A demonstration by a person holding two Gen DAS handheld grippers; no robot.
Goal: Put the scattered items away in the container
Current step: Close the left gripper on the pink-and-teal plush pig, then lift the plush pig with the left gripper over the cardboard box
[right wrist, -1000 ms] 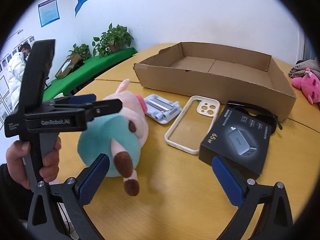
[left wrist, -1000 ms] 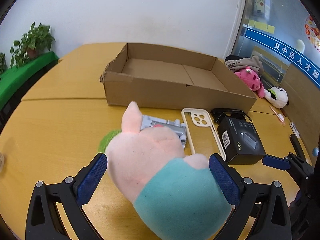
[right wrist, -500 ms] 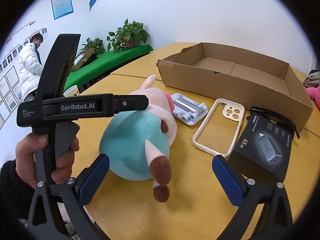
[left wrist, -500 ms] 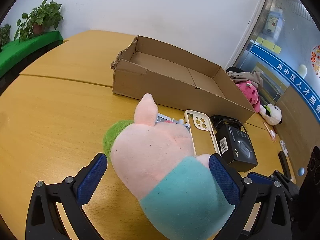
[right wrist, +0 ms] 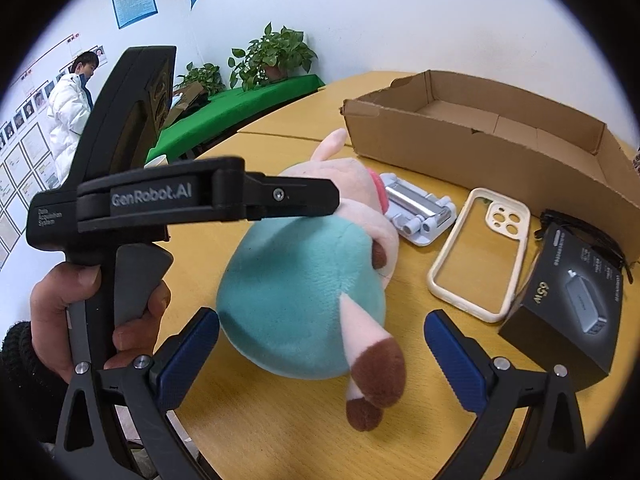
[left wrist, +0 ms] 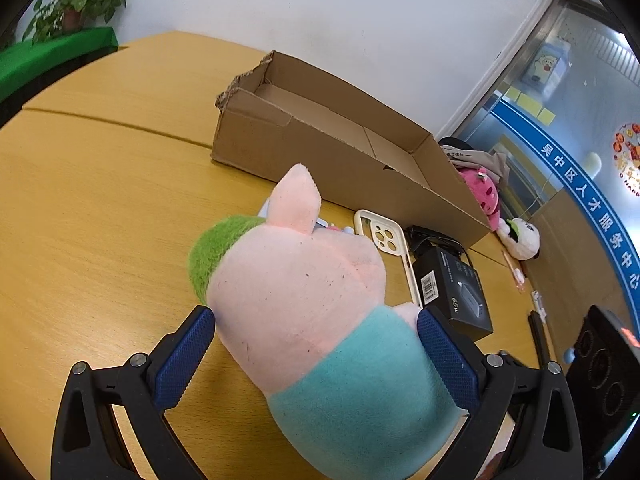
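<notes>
My left tool (left wrist: pixel 316 344) is clamped on the plush pig (left wrist: pixel 304 300), its blue cross-hatched pads (left wrist: pixel 186 356) pressed into either side where the pink head meets the teal body. The pig is soft, short-piled fleece: pale pink head with one pointed ear, a green patch at the side of the head, a rounded teal belly, and a pink leg ending in a brown hoof. From the right wrist view the plush pig (right wrist: pixel 308 280) lies with its long axis running from me toward the cardboard box (right wrist: pixel 480 152), head and ear pointing at the box, hoofed leg pointing back at me; whether it touches the bench (right wrist: pixel 280 420) I cannot tell. My right tool (right wrist: pixel 322 354) stands wide apart, holding nothing, its pads flanking the teal belly without touching it.

The cardboard box (left wrist: pixel 340 152) is a shallow, open corrugated tray with a torn near corner, lying toward the far edge of the smooth yellow wood-grain bench (left wrist: pixel 100 208). In front of its near wall lie a folded white and silver stand (right wrist: pixel 416 210), a cream rubbery phone case (right wrist: pixel 480 248) with a clear back, and a matte black charger carton (right wrist: pixel 576 296) marked 65W.
</notes>
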